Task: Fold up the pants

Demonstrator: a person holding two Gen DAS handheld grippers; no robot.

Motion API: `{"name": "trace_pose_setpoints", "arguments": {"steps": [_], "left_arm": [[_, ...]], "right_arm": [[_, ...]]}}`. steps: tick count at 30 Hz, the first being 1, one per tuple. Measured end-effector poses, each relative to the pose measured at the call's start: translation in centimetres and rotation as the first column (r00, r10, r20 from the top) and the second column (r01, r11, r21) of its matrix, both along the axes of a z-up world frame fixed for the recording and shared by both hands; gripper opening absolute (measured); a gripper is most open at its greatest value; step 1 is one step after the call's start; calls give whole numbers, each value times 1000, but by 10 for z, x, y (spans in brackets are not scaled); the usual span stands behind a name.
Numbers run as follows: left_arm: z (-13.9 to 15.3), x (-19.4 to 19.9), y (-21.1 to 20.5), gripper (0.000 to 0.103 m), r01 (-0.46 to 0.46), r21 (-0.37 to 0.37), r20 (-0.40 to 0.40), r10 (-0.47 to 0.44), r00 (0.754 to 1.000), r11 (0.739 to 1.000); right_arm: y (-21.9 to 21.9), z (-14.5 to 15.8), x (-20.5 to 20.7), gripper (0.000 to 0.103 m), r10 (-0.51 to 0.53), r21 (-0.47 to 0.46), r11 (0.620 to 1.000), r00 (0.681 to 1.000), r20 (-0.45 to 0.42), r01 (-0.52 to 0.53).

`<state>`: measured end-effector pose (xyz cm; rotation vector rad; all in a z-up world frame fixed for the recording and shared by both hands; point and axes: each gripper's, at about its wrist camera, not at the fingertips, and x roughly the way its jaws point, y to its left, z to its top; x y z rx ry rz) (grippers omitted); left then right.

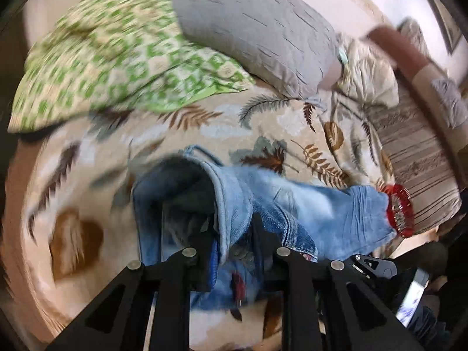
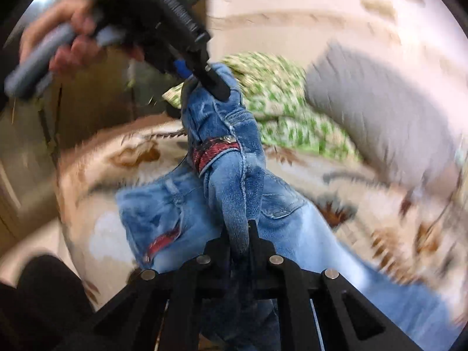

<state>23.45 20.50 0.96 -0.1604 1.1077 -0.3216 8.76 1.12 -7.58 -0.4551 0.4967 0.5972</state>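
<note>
The left gripper [image 1: 234,234] is clamped on the waistband of the blue jeans [image 1: 336,213], and the right gripper [image 2: 238,234] pinches a bunched fold of the same jeans, which hang between them over the leaf-print bedspread [image 1: 263,128]. Ahead of the left gripper lie a green checked pillow [image 1: 117,58] and a grey pillow [image 1: 257,29]; to its right a red basket [image 1: 399,210] sits just past the jeans' leg.

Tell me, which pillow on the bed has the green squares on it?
The patterned pillow on the left in the left wrist view, lying partly under the plain grey pillow. The grey one has no green at all.
</note>
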Motion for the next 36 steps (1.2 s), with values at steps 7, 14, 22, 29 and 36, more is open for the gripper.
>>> {"name": "trace_pose_setpoints", "arguments": {"steps": [7, 14, 22, 29, 36], "left_arm": [[-118, -56, 62, 25, -188, -184, -49, 182, 982, 965], [-153, -66, 81, 27, -290, -366, -83, 279, 957, 884], [-93, -81, 85, 103, -270, -409, 8, 299, 954, 871], [-9, -81, 50, 103, -67, -168, 240, 106, 965, 984], [29, -24, -93, 103, 369, 13, 263, -359, 896, 929]], "right_arm": [[45, -72, -20, 9, 32, -240, 970, 999, -43, -41], [43, -81, -22, 18, 12, -268, 963, 1000, 4, -10], [-3, -42, -35, 95, -63, -144, 987, 997, 50, 70], [-96, -5, -50, 95, -233, 136, 960, 967, -99, 245], [-229, 6, -70, 95, -453, 517, 617, 805, -384, 593]]}}
